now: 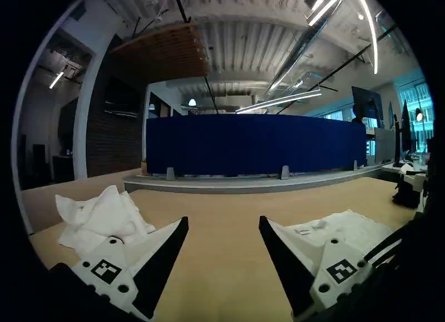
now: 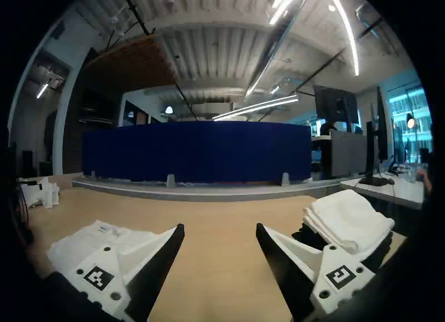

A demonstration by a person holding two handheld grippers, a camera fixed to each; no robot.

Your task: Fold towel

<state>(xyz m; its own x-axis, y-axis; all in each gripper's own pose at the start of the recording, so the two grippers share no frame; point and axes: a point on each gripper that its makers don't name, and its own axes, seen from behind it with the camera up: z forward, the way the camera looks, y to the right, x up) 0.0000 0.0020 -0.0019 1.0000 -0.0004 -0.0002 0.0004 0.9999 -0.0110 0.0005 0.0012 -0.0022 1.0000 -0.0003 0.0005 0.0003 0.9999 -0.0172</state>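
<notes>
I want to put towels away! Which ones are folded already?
Find the long wooden table in front of the blue divider wall. On its right side in the right gripper view sits the stack of folded white towels. Unlike the flat towel spread out left of it and the crumpled towel far left, it is thick, neat and layered.

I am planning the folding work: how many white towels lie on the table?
3 at least: a crumpled towel at the left, a flat towel in the middle, a folded stack at the right. The stack may hold several towels.
</notes>
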